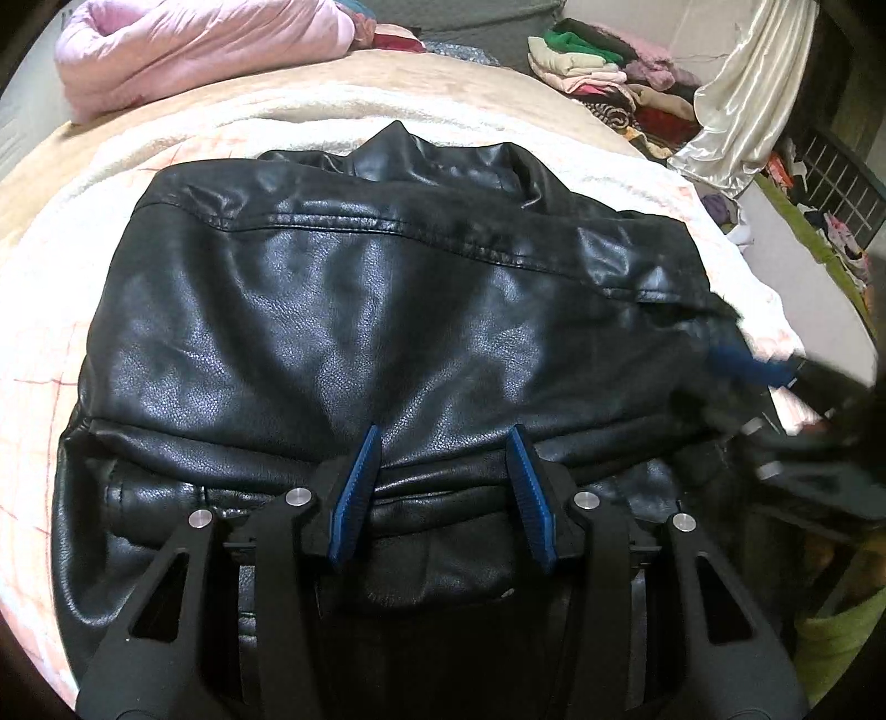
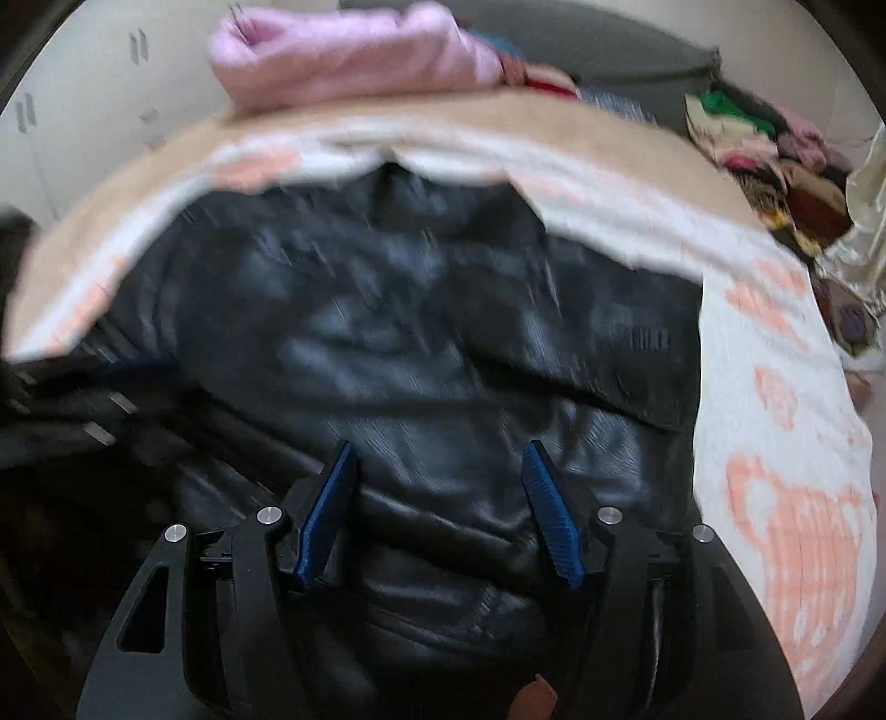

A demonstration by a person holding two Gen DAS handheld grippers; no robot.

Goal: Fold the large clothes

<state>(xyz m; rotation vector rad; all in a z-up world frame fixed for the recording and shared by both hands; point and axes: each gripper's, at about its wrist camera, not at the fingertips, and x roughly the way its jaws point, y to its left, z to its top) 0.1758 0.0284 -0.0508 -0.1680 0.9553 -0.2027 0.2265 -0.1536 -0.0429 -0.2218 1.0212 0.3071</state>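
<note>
A black leather jacket (image 1: 354, 310) lies spread on the bed with its collar (image 1: 398, 149) at the far end. My left gripper (image 1: 446, 432) hovers over the jacket's near hem fold, jaws apart, with leather beneath the blue pads (image 1: 354, 493) but nothing pinched. In the blurred right wrist view, my right gripper (image 2: 440, 446) stands open above the jacket (image 2: 421, 332), close to a folded flap on its right side. The right gripper (image 1: 775, 382) shows as a blur at the jacket's right edge in the left wrist view. The left gripper (image 2: 83, 399) shows blurred at the left edge of the right wrist view.
A white blanket with pink patterns (image 1: 50, 354) covers the bed under the jacket. A rolled pink quilt (image 1: 183, 50) lies at the far end. A pile of mixed clothes (image 1: 603, 72) and a cream satin cloth (image 1: 747, 111) sit at the far right.
</note>
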